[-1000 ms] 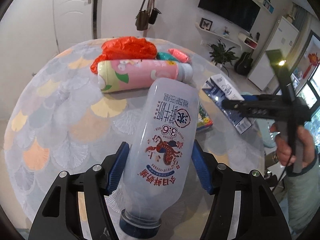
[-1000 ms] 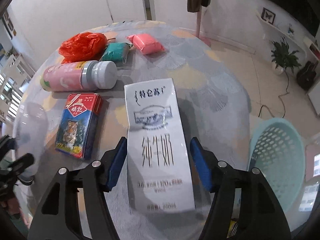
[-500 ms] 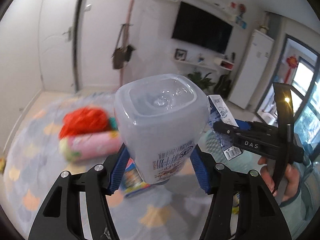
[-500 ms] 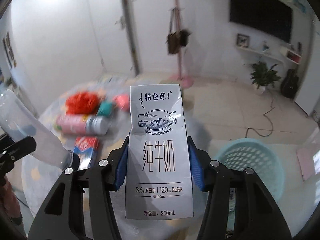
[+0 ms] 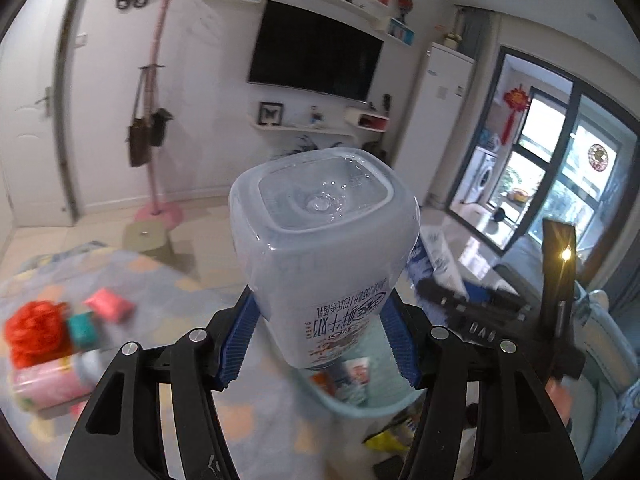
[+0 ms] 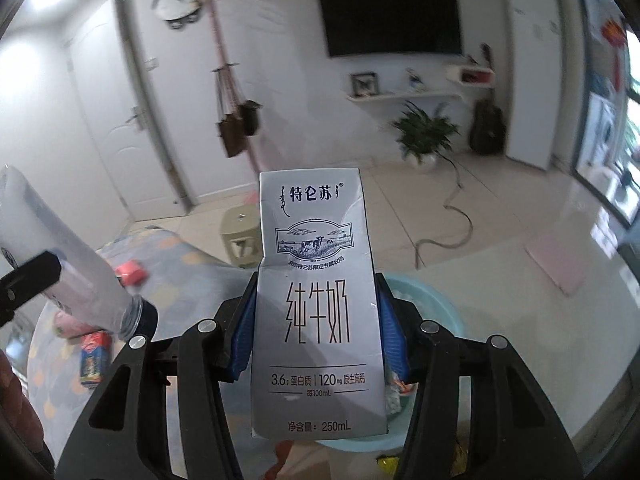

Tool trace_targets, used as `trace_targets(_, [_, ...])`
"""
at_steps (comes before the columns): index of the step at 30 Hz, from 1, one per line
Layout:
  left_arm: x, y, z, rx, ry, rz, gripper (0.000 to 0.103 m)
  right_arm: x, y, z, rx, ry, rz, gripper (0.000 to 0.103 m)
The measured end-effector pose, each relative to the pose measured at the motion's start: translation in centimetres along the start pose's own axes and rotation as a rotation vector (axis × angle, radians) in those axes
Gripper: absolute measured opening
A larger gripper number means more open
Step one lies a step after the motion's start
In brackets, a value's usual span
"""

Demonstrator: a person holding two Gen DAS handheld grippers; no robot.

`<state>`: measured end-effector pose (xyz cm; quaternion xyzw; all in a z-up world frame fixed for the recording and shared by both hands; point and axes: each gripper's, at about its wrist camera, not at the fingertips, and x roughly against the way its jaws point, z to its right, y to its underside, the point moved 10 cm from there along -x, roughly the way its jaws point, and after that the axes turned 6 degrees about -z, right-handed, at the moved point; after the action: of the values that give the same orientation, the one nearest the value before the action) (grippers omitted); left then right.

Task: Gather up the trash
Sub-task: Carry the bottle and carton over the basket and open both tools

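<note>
My left gripper (image 5: 320,332) is shut on a clear plastic milk bottle (image 5: 324,248), held bottom-up above the teal basket (image 5: 360,408). The bottle also shows at the left of the right wrist view (image 6: 60,256). My right gripper (image 6: 316,332) is shut on a white milk carton (image 6: 316,312), upright, over the basket (image 6: 436,304). The carton and right gripper show behind the bottle in the left wrist view (image 5: 440,264). The basket holds several wrappers.
On the round patterned table (image 5: 168,304) lie a red plastic bag (image 5: 36,332), a pink bottle (image 5: 48,384), a teal packet (image 5: 82,330) and a pink packet (image 5: 108,304). A red and blue box (image 6: 94,356) lies there too. A stool (image 5: 146,236) stands beyond.
Both grippers lifted their items off the table and swung right, over the teal basket. The view tilted up toward the room.
</note>
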<state>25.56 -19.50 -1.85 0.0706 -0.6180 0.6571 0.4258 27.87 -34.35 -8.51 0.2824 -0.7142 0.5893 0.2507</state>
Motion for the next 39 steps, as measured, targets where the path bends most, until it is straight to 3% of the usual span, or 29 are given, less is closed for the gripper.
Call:
trace_targets(10, [-11.0,4.9,2.2,0.088,0.097,-0.173,0.058,-5.1,4.7,6.5,-0.160,0.055,-0.133,0.050])
trace_targets(17, [-14.7,7.7,1.6,0.135,0.098,-0.258,0.059,-8.5,7.2,7.3,-0.199,0.060,-0.225,0.051])
trace_targets(23, [-13.9,8.0,1.1,0.106,0.080,-0.248,0.070,-9.3,8.2,7.1,-0.205,0.064,-0.256,0.051])
trace_targets(30, [-11.5,8.0,0.4,0.104,0.079,-0.211,0.071,-8.6,7.9,6.6,-0.195,0.058,-0.243,0.054])
trace_targets(39, [-6.7,7.5,-2.1,0.132,0.062,-0.130,0.071,-5.9,6.4,1.0,-0.096,-0.026,-0.170,0.054])
